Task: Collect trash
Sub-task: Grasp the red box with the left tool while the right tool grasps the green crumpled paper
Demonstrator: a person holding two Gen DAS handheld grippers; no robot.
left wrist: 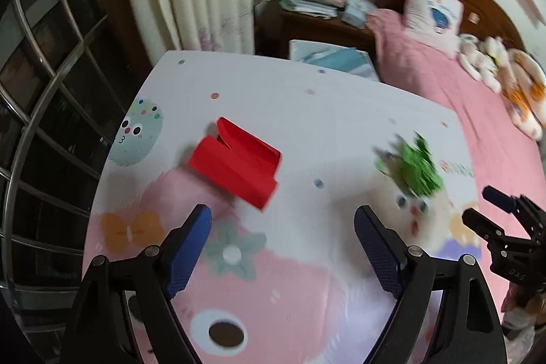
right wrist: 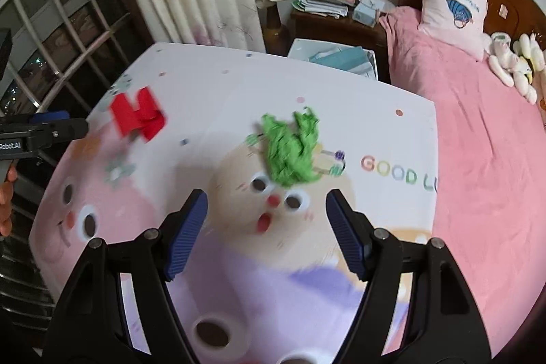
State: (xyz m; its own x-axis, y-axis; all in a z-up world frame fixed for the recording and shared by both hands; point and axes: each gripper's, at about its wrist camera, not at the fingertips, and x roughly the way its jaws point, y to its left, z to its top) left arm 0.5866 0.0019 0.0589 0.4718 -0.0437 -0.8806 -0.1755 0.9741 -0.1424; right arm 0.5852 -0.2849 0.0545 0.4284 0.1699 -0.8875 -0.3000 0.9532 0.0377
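Approach step, nothing gripped. Left hand-held gripper (left wrist: 283, 220) spread wide and empty, red folded paper (left wrist: 235, 162) lying just ahead on the surface (left wrist: 341, 111). Right hand-held gripper (right wrist: 266, 203) likewise wide and empty, crumpled green paper (right wrist: 291, 149) just beyond its tips. Best done by straddling each piece fully before closing, low to the top. Papers well apart, no crowding. Bed (right wrist: 477, 142) flush along right edge; window bars (left wrist: 51, 91) near left.

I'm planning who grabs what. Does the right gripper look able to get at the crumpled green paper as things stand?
Probably yes. The right gripper is open and empty, and the crumpled green paper lies just ahead of its fingers on the printed table, with nothing between them.
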